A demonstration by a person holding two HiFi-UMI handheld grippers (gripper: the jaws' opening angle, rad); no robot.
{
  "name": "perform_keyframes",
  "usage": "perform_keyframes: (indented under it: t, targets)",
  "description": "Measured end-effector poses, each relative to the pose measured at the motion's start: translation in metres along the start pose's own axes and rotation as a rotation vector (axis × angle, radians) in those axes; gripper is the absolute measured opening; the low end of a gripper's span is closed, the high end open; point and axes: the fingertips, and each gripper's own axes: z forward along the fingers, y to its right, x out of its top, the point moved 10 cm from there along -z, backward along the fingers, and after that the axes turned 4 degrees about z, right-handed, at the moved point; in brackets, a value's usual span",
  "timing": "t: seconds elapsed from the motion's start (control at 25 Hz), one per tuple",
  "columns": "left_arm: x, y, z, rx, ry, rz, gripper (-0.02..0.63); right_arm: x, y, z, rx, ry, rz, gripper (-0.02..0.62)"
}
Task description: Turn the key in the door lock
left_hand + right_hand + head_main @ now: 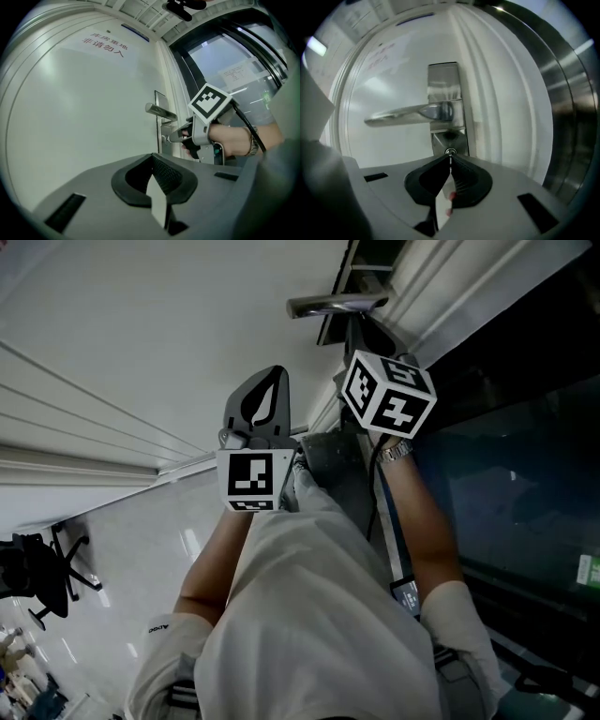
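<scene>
The right tool (450,158) has its jaws drawn together on the key (450,161), which shows edge-on as a thin strip between the tips. The key sits in the lock (450,151), straight ahead of the tips and touching them. The lock is set in a metal plate (449,136) on a white door (389,75). Above the tool a silver handle (410,113) lies level and reaches out to the tool's left. To the tool's right runs the moulded door frame (497,93), and beyond it a dark glass panel (567,117).

The left tool (153,159) has its jaws together with nothing between them. It faces the door without touching it. Ahead of it and to its right a hand (229,140) holds the right tool against the lock, marker cube (209,104) uppermost. High on the door, up and left of the left tool, is red lettering (104,44).
</scene>
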Motion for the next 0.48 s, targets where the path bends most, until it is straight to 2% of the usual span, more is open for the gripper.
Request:
perform_keyframes:
  t: [0.12, 0.32, 0.48]
  targets:
    - [-0.002, -0.003, -0.003, 0.011, -0.007, -0.003, 0.009, -0.003, 0.007, -0.001, 0.033, 0.013, 0.264, 0.012]
    - [-0.003, -0.002, -0.005, 0.01, -0.011, -0.001, 0.009, -0.005, 0.013, -0.001, 0.068, 0.021, 0.495, 0.012]
    - [-0.002, -0.003, -0.007, 0.014, -0.007, -0.003, 0.009, -0.008, 0.019, -0.002, 0.109, 0.019, 0.738, 0.012]
